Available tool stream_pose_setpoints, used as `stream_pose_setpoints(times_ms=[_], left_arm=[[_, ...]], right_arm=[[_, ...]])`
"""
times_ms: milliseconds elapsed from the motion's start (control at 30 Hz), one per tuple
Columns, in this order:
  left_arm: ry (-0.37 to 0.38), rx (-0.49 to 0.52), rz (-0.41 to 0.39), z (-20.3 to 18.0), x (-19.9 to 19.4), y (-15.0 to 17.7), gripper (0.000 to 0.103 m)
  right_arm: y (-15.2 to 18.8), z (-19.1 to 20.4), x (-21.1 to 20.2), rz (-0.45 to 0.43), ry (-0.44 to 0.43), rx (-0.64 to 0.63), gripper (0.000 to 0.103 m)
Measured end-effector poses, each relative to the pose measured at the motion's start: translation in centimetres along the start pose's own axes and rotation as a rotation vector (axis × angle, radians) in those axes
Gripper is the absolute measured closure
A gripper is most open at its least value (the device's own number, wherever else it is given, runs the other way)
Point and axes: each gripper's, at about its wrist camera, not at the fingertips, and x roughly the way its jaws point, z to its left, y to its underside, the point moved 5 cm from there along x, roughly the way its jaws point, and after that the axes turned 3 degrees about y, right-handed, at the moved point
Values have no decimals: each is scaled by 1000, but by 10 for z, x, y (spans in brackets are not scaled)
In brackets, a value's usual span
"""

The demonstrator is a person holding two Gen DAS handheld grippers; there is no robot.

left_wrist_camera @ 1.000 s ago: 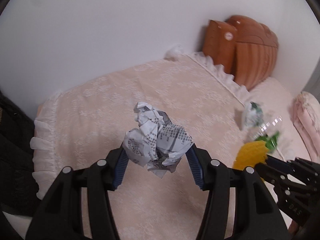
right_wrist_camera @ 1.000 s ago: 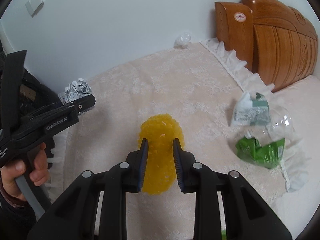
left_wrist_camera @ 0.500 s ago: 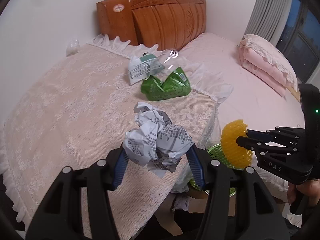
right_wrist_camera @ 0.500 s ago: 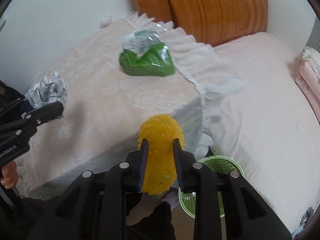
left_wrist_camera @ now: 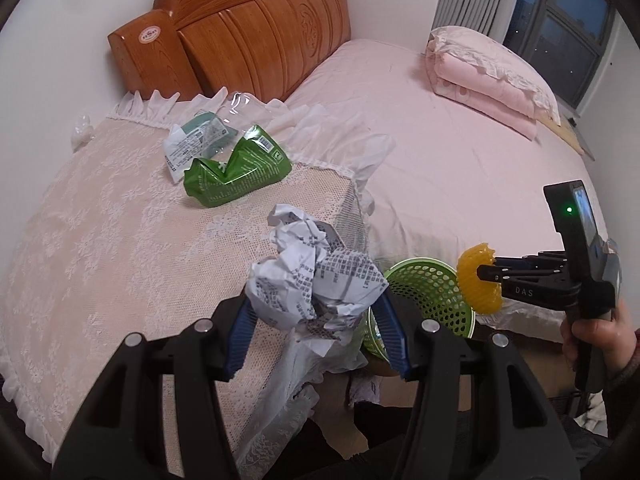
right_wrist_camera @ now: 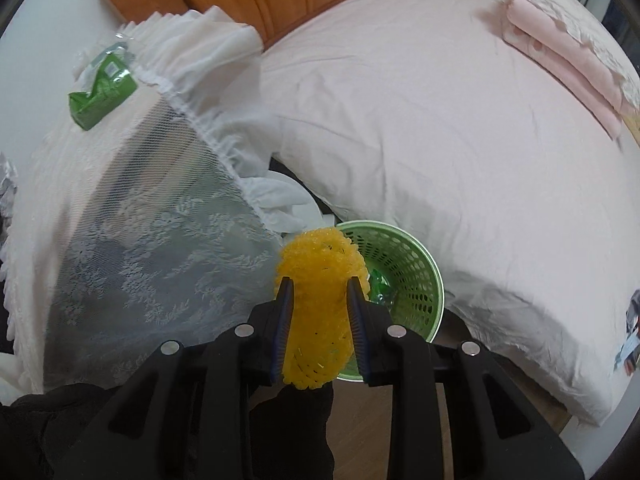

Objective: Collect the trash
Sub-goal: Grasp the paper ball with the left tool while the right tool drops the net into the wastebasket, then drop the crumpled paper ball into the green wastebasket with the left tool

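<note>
My left gripper [left_wrist_camera: 314, 312] is shut on a crumpled ball of printed paper [left_wrist_camera: 314, 276], held above the corner of a lace-covered table [left_wrist_camera: 100, 248]. My right gripper [right_wrist_camera: 320, 300] is shut on a yellow foam net [right_wrist_camera: 316, 312] and holds it just above and left of a green mesh bin [right_wrist_camera: 404, 272] on the floor; it also shows in the left wrist view [left_wrist_camera: 486, 272], right of the bin [left_wrist_camera: 432, 300]. A green snack bag [left_wrist_camera: 236, 172], a white-green wrapper [left_wrist_camera: 192, 140] and clear plastic [left_wrist_camera: 244, 104] lie on the table.
A bed with a pink sheet [left_wrist_camera: 460, 152] and a folded pink quilt [left_wrist_camera: 492, 76] stands right of the table, with a wooden headboard [left_wrist_camera: 248, 36] behind. The bin sits in the gap between table and bed. A white frill [right_wrist_camera: 208, 92] hangs off the table edge.
Both grippers have swung right from over the table toward the bin, each still holding its trash. The right gripper now hangs right over the bin's edge.
</note>
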Motion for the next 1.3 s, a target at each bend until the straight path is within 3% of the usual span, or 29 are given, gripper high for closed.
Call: stream_pose_setpoints(times_ms=[100,200,400,600,867,933,1200,1300], left_arm=[[0,22,3,-5,0,1,50],[4,32,7,-7,1,1,50],[19,67,22,-18,4,2,50],[95,229,46,-62,17,-6,49],[261,456,90,-149,45,-16,46],[261,475,102,-161,55,-17,37],[223,421,37,-159,53,-29,8],[202,387,0,-150,44,-35,8]], right_arm=[[3,-8,2,-6,17,18,51],[3,-11,-1,-24,39,22,41],[-2,-22,-8,-46,71,41,31],[-6,-44,-21,-92,202,45,16],[-3,-88,-38,-131,236,140,12],[0,-96,-38,-126,241,155,12],[5,-108,-42,-110,228,189,11],[4,-100,-41,-115,229,172,11]])
